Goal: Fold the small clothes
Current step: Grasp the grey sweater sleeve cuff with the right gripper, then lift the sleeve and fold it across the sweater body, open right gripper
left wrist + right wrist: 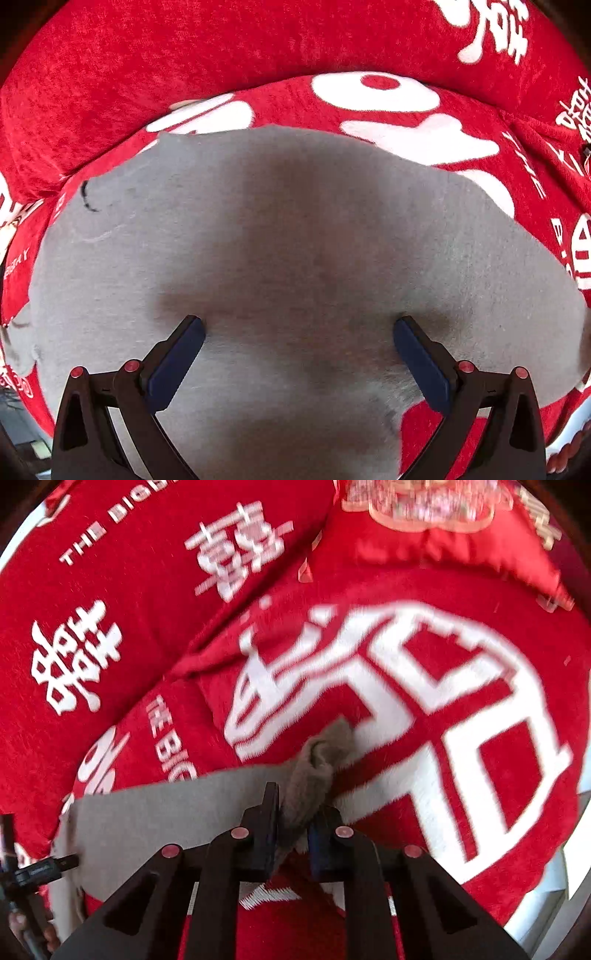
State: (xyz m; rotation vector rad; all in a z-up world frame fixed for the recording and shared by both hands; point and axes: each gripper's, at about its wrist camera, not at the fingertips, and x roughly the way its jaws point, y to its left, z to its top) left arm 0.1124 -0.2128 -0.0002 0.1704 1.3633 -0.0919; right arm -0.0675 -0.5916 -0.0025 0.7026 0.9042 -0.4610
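Grey garment (295,240) lies flat on red blanket (147,74). Left hand-held gripper (299,328) spread wide above it, empty. Right hand-held gripper (295,812) pinches a bunched corner. Fabric soft, light, limp; best gripped at edges.

Lower frame: left gripper (299,332), black angular arms, dark-blue pads, red round screws; right gripper (295,812) identical.
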